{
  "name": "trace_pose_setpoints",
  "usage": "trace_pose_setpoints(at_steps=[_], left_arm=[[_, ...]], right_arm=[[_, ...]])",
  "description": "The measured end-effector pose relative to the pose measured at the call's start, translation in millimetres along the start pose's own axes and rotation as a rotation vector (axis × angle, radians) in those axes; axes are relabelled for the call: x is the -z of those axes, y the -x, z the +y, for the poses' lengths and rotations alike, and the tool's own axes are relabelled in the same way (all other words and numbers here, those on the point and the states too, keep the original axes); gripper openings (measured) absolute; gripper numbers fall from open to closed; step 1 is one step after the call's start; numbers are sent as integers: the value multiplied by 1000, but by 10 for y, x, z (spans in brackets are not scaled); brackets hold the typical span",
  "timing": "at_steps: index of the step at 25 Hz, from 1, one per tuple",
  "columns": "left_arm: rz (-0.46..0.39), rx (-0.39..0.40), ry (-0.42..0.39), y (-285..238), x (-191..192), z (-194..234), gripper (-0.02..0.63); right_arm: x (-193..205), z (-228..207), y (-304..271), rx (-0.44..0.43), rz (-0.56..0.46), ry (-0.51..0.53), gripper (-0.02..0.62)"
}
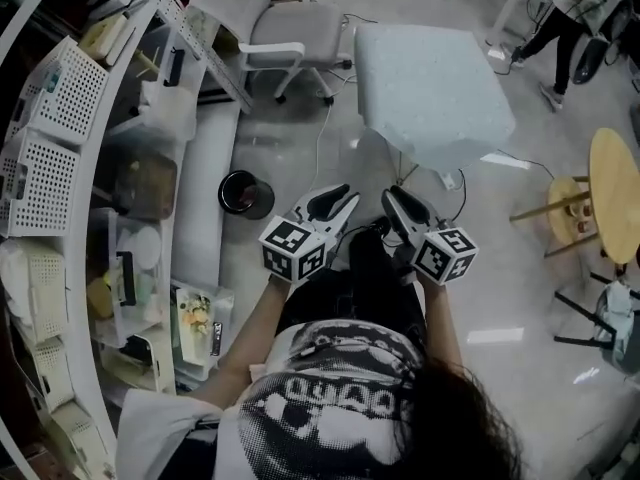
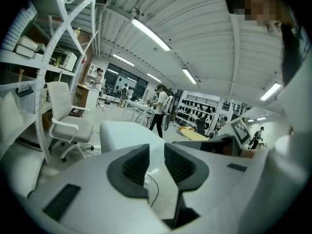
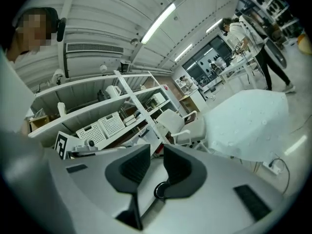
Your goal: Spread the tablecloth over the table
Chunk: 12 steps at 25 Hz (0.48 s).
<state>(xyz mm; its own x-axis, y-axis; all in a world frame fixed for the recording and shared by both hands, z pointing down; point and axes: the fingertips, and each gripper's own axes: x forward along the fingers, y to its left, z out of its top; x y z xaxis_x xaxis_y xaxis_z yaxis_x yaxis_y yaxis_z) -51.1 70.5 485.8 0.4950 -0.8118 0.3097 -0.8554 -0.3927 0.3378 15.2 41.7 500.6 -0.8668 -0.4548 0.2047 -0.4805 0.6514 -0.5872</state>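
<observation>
A pale tablecloth (image 1: 430, 88) covers a small table ahead of me and hangs over its edges; it also shows as the pale tablecloth (image 2: 126, 135) in the left gripper view and as the tablecloth (image 3: 248, 123) in the right gripper view. My left gripper (image 1: 335, 203) and right gripper (image 1: 405, 206) are held side by side close to my body, well short of the table. A narrow gap shows between the left gripper's (image 2: 157, 152) dark pads and between the right gripper's (image 3: 157, 155) pads. Neither holds anything. Both are open and apart from the cloth.
White shelving (image 1: 60, 168) with baskets and boxes lines the left side. A grey office chair (image 1: 285, 23) stands behind the table on its left. A black round bin (image 1: 243, 193) sits on the floor near the left gripper. A round wooden table (image 1: 615, 193) and a person (image 1: 570, 18) are at right.
</observation>
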Motion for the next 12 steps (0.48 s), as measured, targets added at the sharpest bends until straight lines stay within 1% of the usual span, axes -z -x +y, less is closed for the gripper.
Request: trace_pose_setpoints(at_steps=[4, 9, 12], left_arm=[[-23, 9, 5, 189, 3, -159, 89], [-45, 25, 33, 340, 58, -316, 75], [-51, 26, 56, 438, 127, -351, 53]], right_arm=[[57, 240, 146, 2, -3, 24, 55], [115, 376, 338, 56, 31, 96, 20], [191, 454, 370, 63, 52, 124, -11]])
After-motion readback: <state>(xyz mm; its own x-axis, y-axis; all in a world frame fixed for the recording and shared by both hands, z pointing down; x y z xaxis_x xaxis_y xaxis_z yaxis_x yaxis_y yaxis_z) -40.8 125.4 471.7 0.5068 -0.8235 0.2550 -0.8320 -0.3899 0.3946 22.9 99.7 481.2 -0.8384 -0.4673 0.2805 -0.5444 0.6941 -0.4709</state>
